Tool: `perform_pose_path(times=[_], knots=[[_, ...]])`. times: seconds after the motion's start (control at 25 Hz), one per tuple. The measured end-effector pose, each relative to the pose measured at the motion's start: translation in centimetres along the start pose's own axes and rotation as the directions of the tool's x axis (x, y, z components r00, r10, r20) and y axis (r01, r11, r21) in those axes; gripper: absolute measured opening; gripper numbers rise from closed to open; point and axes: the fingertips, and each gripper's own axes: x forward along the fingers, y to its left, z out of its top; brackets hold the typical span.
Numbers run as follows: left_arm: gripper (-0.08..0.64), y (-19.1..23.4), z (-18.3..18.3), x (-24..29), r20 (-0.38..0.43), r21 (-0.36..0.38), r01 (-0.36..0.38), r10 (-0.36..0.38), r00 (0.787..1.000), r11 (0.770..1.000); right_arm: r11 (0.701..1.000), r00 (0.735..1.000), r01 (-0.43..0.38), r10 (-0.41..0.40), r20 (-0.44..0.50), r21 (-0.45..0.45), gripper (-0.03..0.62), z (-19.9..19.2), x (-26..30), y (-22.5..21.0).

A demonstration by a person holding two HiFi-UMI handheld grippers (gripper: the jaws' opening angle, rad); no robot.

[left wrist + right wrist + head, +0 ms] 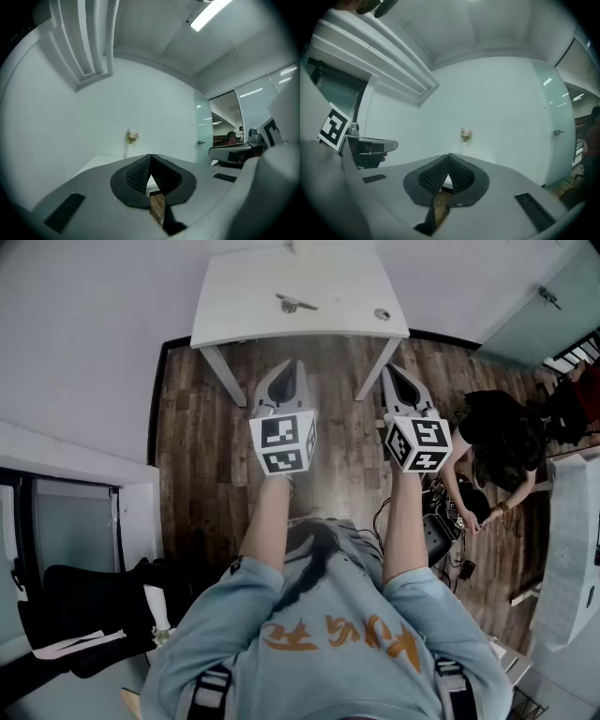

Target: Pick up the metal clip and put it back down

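Observation:
The metal clip (294, 304) lies on the white table (244, 296) in the head view, near the table's middle. My left gripper (298, 364) is held level in front of the table's near edge, its jaws shut with nothing between them. My right gripper (391, 368) hovers beside it to the right, jaws also shut and empty. Both are short of the table and well apart from the clip. In the left gripper view the left gripper (150, 157) shows its tips touching; in the right gripper view the right gripper (448, 155) looks the same. The clip is hidden in both gripper views.
A small round object (382, 313) sits near the table's right edge. A small vase of flowers (132, 137) stands at the table's far side by the white wall. A person (502, 451) crouches on the wooden floor to the right, by cables and gear (441, 526).

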Motion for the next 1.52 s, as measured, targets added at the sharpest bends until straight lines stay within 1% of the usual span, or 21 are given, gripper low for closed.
perform_pose_path(times=[0.16,0.32,0.44,0.52,0.64,0.76,0.88,1.0,1.16,1.24,1.36,1.52], knots=[[0.025,-1.2,0.2,0.1,0.001,0.014,0.001,-0.001,1.0,1.0,1.0,1.0,-0.001,0.001,0.006,0.009,0.012,0.1,-0.8,-1.2],[0.025,-1.9,0.0,0.7,-0.003,0.008,-0.009,0.009,1.0,1.0,1.0,0.999,0.023,-0.024,0.049,0.015,0.012,0.5,-1.1,-2.5],[0.025,-2.8,-0.2,1.2,-0.005,0.009,0.001,-0.001,1.0,1.0,0.999,0.999,0.038,-0.039,0.031,0.02,0.012,-0.1,-1.0,-3.9],[0.025,-3.2,-0.1,1.5,-0.001,0.008,0.004,-0.004,1.0,1.0,0.999,0.999,0.034,-0.036,0.037,0.041,0.012,-0.2,-1.0,-4.8],[0.025,-3.1,0.2,1.8,0.002,0.017,-0.014,0.014,1.0,1.0,0.998,0.999,0.027,-0.03,0.042,0.065,0.012,-0.3,-0.5,-5.8],[0.025,-2.1,0.8,2.1,0.011,0.031,-0.047,0.046,0.999,0.998,0.997,0.999,0.003,-0.008,0.051,0.082,0.012,-0.2,0.6,-5.7],[0.025,-0.3,1.3,2.5,0.022,0.029,-0.092,0.091,0.996,0.995,0.996,0.998,-0.03,0.025,0.058,0.086,0.012,-0.3,2.0,-5.0],[0.025,1.6,1.6,3.3,0.025,0.04,-0.123,0.122,0.992,0.992,0.994,0.997,-0.044,0.038,0.062,0.098,0.012,-0.6,3.6,-4.9],[0.025,4.3,1.2,5.2,0.029,0.01,-0.157,0.157,0.987,0.987,0.994,0.997,-0.058,0.054,0.055,0.088,0.012,-1.2,6.3,-5.3],[0.025,5.1,1.2,7.0,0.044,0.001,-0.157,0.157,0.987,0.988,0.995,0.998,-0.051,0.046,0.053,0.088,0.012,-1.7,8.0,-6.3],[0.025,5.8,0.9,10.7,0.061,0.015,-0.138,0.137,0.989,0.99,0.995,0.999,-0.034,0.03,0.037,0.092,0.012,-2.9,11.2,-8.1],[0.025,7.7,0.4,16.2,0.04,0.008,-0.12,0.119,0.992,0.993,0.994,0.999,-0.033,0.031,0.025,0.1,0.012,-3.5,17.0,-10.1]])
